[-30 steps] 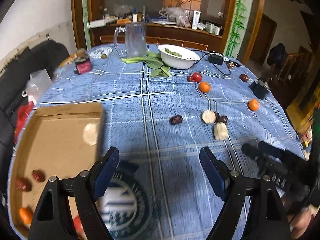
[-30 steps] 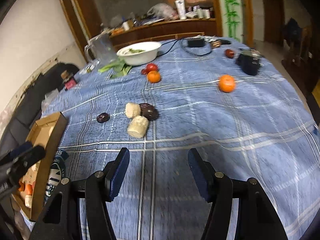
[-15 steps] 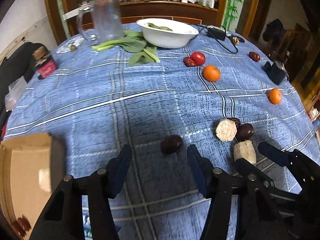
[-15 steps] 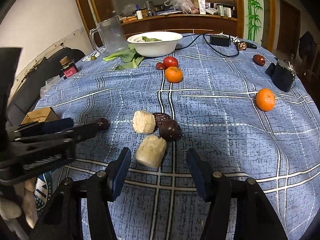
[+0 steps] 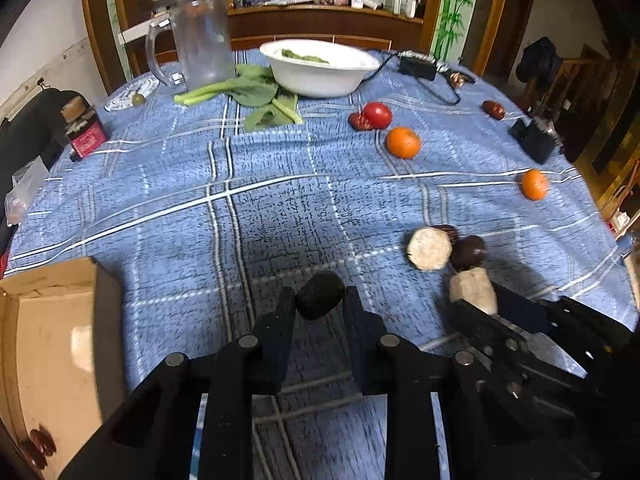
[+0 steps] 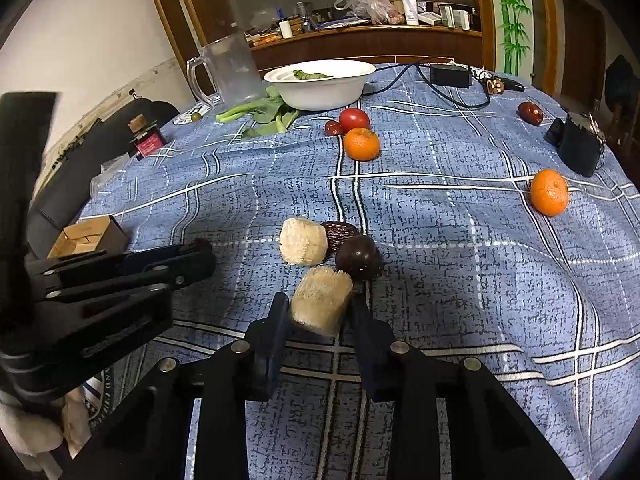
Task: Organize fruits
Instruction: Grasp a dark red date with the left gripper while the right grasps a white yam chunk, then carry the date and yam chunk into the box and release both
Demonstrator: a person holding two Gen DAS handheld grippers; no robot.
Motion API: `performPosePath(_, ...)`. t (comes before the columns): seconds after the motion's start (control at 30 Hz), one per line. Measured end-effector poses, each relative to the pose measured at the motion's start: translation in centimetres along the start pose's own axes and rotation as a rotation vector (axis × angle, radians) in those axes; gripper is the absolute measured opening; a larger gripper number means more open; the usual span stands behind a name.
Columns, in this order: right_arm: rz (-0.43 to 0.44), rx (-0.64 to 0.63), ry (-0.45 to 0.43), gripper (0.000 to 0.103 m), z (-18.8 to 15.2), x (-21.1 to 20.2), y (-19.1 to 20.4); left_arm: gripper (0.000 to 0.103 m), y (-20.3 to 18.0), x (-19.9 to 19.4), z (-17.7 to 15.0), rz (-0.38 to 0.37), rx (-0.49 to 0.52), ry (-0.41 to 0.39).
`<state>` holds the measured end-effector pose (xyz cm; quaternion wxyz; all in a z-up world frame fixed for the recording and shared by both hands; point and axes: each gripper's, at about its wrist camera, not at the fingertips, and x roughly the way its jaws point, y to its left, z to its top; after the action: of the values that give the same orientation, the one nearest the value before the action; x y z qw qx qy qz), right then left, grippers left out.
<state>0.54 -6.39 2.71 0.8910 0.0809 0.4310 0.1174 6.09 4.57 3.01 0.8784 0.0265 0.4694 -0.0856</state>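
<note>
In the left wrist view my left gripper has its jaws closing, with both pads pressed on a dark date on the blue checked cloth. In the right wrist view my right gripper has its jaws closing on a pale cut chunk, and the pads touch both of its sides. A second pale chunk, a wrinkled date and a dark round fruit lie just beyond it. Further back lie two oranges and a tomato. The cardboard box at the left holds red dates.
At the far side stand a white bowl, leafy greens and a clear pitcher. A small red jar stands at the left and a black device at the right. A cable and adapter lie behind.
Both grippers came forward and down to the fruit. The left jaws closed on the dark date, the right jaws on the pale chunk. The box slid to the left edge of the left wrist view.
</note>
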Motion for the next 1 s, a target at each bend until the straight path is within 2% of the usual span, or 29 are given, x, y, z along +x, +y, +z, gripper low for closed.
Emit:
performPosePath(0.17,0.014,-0.004,-0.026,0.033,-0.2,-1.9,0.9,0.023,1.6,-3.8,-0.8,-0.032,-0.021,-0.044)
performPosePath(0.3,0.042,-0.037,-0.053,0.033,-0.4,-4.2,3.1,0.023,4.8,-7.5,-2.0,-0.037,-0.072,-0.09)
performPosePath(0.37,0.061,-0.069,-0.069,0.033,-0.5,-5.5,4.9,0.023,6.9,-9.1,-2.7,-0.025,-0.101,-0.104)
performPosePath(0.5,0.116,-0.124,-0.087,0.033,-0.6,-7.3,8.6,0.023,12.3,-11.4,-4.5,0.051,-0.175,-0.126)
performPosePath(0.7,0.24,-0.2,-0.028,0.033,-1.4,-7.0,15.6,0.023,19.1,-11.5,-6.9,0.158,-0.267,-0.084)
performPosePath(0.8,0.28,-0.231,0.034,0.034,-2.1,-5.2,19.0,0.023,21.7,-10.3,-8.0,0.163,-0.317,-0.046)
performPosePath(1.0,0.257,-0.307,0.121,0.034,-3.3,-1.1,23.8,0.024,23.9,-8.6,-8.7,0.138,-0.36,0.006)
